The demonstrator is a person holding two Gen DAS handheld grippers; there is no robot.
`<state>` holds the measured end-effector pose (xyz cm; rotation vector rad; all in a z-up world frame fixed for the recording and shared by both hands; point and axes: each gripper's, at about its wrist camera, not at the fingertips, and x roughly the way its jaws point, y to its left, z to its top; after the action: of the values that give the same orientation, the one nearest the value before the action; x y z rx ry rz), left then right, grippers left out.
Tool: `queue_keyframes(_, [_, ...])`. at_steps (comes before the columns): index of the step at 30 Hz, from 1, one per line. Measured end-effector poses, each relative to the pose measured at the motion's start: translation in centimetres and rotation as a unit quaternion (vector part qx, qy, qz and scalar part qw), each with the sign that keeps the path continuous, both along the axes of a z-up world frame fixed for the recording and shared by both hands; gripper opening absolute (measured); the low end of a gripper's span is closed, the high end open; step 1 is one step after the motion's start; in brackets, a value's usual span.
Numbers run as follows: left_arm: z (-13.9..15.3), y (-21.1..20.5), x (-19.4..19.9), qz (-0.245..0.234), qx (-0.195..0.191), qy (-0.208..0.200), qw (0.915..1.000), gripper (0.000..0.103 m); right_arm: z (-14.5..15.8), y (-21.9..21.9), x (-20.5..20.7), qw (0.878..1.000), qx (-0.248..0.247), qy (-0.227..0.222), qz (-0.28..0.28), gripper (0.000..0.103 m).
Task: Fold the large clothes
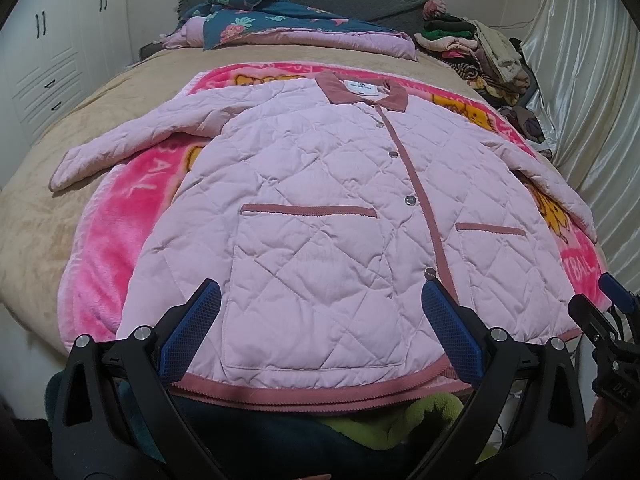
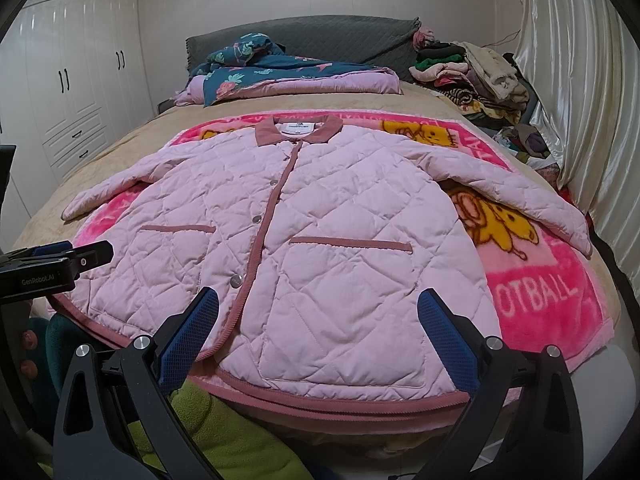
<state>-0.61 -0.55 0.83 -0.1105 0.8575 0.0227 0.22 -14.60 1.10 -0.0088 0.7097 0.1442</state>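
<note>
Jacket (image 1: 320,216): pink quilted, snapped shut, spread front-up and flat on the fleece blanket; collar toward the headboard, hem at the near bed edge, ready as a starting shape for folding.
Sleeves: left sleeve (image 1: 120,140) and right sleeve (image 2: 520,196) both angled outward and down from the shoulders, lying clear of the body; probably the first parts to bring inward.
Blanket (image 2: 540,292): bright pink with cartoon print, laid over the tan bed cover (image 1: 36,220); seems to serve as a clean folding area.
Left gripper (image 1: 320,308): jaws spread wide, nothing between them; poised above the hem over the left pocket (image 1: 308,288), no contact visible.
Right gripper (image 2: 318,312): jaws likewise parted and empty; poised above the hem over the right pocket (image 2: 344,304).
Stage: judged as the very start, no fold made yet.
Next move: likely each gripper toward a sleeve or a side edge; thick padding may spring back unless pressed flat.
Background: folded floral quilt (image 1: 288,20) by the headboard, pile of clothes (image 1: 476,52) at the far right corner, well apart from the jacket.
Below the hem: green and dark teal fabric, identity unclear.
</note>
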Motion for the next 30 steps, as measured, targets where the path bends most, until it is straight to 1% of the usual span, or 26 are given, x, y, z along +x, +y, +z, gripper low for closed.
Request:
queue_keyframes(3, [0.0, 0.0, 0.0, 0.0, 0.0, 0.0, 1.0, 0.094, -0.7, -0.1, 0.3, 1.0, 0.0, 0.003, 0.001, 0.099])
queue_keyframes(9, [-0.3, -0.3, 0.2, -0.006, 0.001, 0.003, 1.0, 0.094, -0.9, 0.0, 0.6, 1.0, 0.001, 0.006, 0.001, 0.099])
queue_keyframes(17, [-0.8, -1.0, 1.8, -0.014, 0.006, 0.009, 0.9998, 0.094, -1.1, 0.0, 2.0, 1.0, 0.006, 0.018, 0.003, 0.099])
queue_keyframes(21, [-0.9, -1.2, 3.3, -0.02, 0.006, 0.012, 0.9997, 0.094, -0.5, -0.1, 3.3, 1.0, 0.012, 0.017, 0.006, 0.099])
queue_keyframes(24, [-0.9, -1.5, 5.2, -0.022, 0.003, 0.019, 0.9996, 0.094, 0.1, -0.5, 4.8, 0.999, 0.021, 0.024, 0.003, 0.099])
queue_keyframes(30, [0.3, -1.9, 8.9, -0.017, 0.005, 0.015, 0.9997, 0.094, 1.3, -1.9, 8.0, 1.0, 0.008, 0.02, -0.006, 0.099])
